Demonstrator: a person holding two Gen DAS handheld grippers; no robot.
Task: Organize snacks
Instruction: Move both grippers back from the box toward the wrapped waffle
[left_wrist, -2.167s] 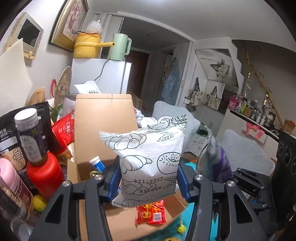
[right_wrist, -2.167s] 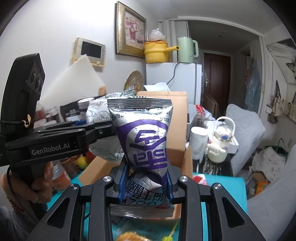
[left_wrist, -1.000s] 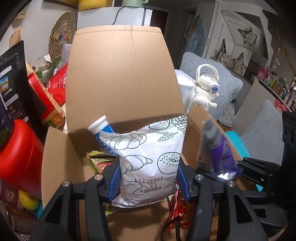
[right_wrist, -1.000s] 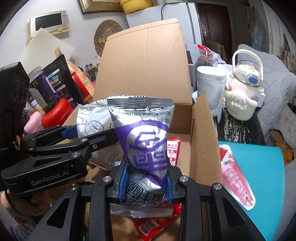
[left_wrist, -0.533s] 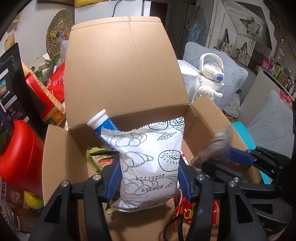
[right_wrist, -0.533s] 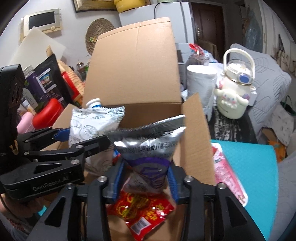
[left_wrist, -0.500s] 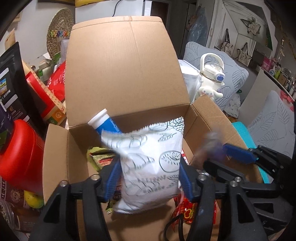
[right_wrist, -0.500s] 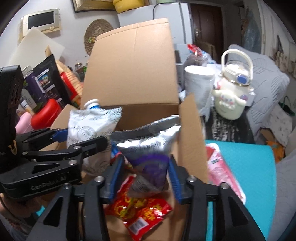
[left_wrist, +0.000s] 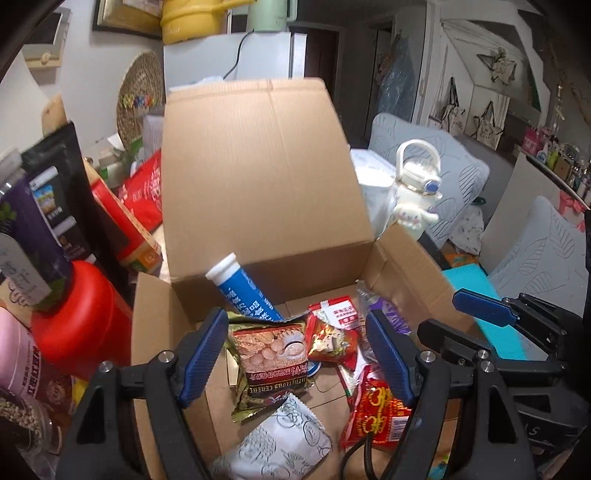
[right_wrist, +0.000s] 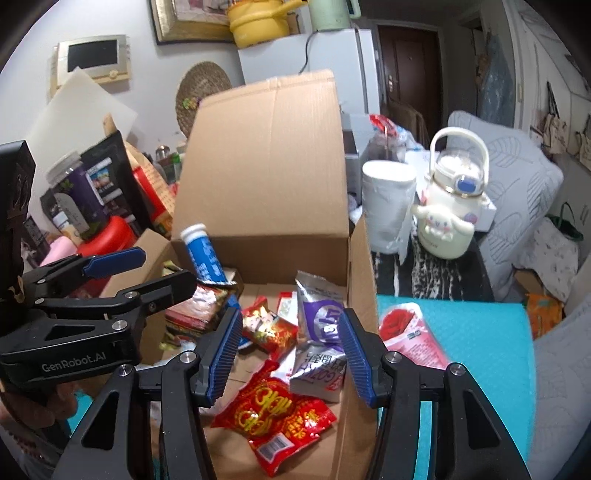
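Snacks are all down in the cardboard box (left_wrist: 258, 177) now. I see my left gripper (left_wrist: 295, 354) has just been opening, and nothing is between its jaws. The white bag (left_wrist: 280, 439) it held a moment ago lies on the box floor. My right gripper (right_wrist: 291, 347) has let go too, jaws apart, and the purple bag (right_wrist: 321, 325) leans against the right wall.

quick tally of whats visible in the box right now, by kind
snack packets: 5 – white bread-print packet, purple-and-silver packet, brown cereal packet, big red packet, small red packet
tubes: 1 – blue tube
total: 6 in the cardboard box
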